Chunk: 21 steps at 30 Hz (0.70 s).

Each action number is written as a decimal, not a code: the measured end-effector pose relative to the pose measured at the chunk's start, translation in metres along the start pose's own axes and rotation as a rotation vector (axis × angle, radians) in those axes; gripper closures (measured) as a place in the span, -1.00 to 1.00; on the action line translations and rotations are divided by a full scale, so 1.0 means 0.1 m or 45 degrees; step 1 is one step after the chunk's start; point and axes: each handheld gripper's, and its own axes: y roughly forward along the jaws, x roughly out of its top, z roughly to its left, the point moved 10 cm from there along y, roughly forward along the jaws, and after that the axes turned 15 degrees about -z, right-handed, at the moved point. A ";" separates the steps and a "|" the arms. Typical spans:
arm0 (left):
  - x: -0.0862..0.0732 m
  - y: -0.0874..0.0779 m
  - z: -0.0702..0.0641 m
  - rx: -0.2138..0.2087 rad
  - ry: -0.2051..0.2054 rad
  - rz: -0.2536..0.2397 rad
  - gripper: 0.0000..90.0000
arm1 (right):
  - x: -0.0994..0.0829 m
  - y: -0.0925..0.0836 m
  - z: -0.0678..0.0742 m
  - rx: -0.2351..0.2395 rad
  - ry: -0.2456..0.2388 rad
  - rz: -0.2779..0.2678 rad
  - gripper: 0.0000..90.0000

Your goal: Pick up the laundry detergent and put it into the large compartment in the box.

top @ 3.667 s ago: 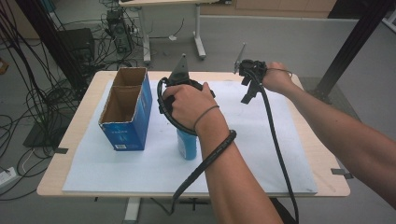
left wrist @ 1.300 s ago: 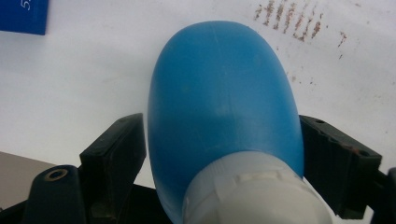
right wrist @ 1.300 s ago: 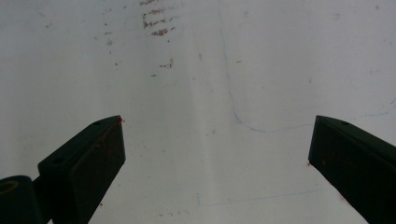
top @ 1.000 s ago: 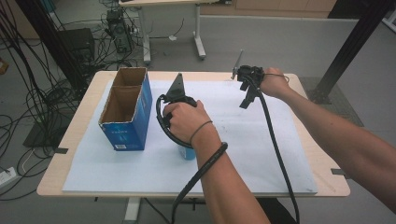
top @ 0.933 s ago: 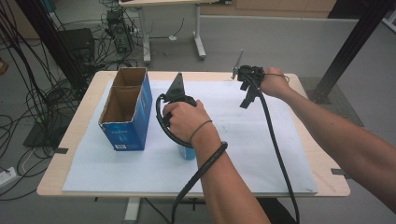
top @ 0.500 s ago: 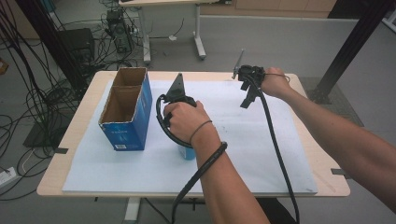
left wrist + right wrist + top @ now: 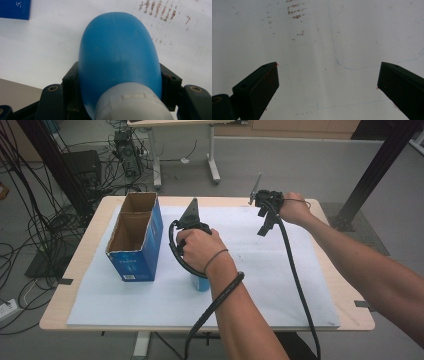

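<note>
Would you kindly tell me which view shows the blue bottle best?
The left gripper view: the blue bottle sits close up between the left tongs, pads pressing its sides. The high view shows a sliver under the hand.

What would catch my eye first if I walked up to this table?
Probably the blue bottle near the table's middle, clamped between the jaws of the left gripper. To its left stands an open blue box, its top flaps up. Toward the far right edge, the right gripper hangs over the white sheet with jaws wide apart and nothing between them.
</note>
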 end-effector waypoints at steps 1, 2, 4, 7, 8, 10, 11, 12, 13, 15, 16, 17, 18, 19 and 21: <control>0.00 0.00 0.01 -0.003 0.000 0.000 -0.19 | 0.00 0.00 0.00 0.002 -0.009 -0.005 -0.92; 0.00 0.00 0.01 -0.004 -0.001 0.001 -0.19 | 0.00 0.00 0.00 -0.001 -0.007 -0.003 -0.92; 0.00 0.00 0.00 0.000 -0.003 -0.001 -0.19 | -0.01 0.01 -0.01 0.002 -0.005 -0.006 -0.92; 0.00 0.00 0.01 -0.002 -0.001 0.000 -0.19 | -0.01 0.01 -0.01 0.002 -0.002 -0.001 -0.91; 0.00 0.00 0.01 -0.002 -0.001 0.000 -0.19 | -0.01 0.01 -0.01 0.002 -0.002 -0.001 -0.91; 0.00 0.00 0.01 -0.003 -0.002 0.000 -0.19 | 0.00 0.00 0.00 -0.005 -0.001 0.008 -0.92; 0.00 0.00 0.01 -0.003 -0.002 0.000 -0.19 | -0.01 0.00 0.00 -0.004 0.000 0.002 -0.92; 0.00 0.00 0.01 -0.003 -0.002 0.002 -0.19 | -0.01 0.00 0.00 -0.004 0.000 0.002 -0.92; 0.00 0.00 0.00 0.000 -0.001 0.007 -0.19 | -0.01 0.01 0.00 -0.003 -0.010 -0.001 -0.92; 0.01 0.00 0.00 0.001 -0.001 0.007 -0.19 | 0.00 0.00 0.00 -0.005 -0.009 0.002 -0.92; 0.01 0.00 0.00 0.000 0.000 0.007 -0.19 | 0.00 0.00 0.01 -0.006 0.001 0.005 -0.92; 0.00 0.00 0.00 0.000 -0.001 0.004 -0.19 | -0.01 0.00 0.00 -0.007 0.002 0.006 -0.92; 0.00 0.00 0.00 0.000 -0.001 0.004 -0.19 | -0.01 0.00 0.00 -0.007 0.002 0.006 -0.92; 0.00 0.00 0.01 -0.002 -0.003 0.003 -0.19 | -0.01 0.00 0.00 -0.008 -0.005 0.000 -0.92; 0.00 0.00 0.00 0.000 -0.002 0.002 -0.19 | -0.01 -0.01 0.01 -0.012 -0.004 0.004 -0.92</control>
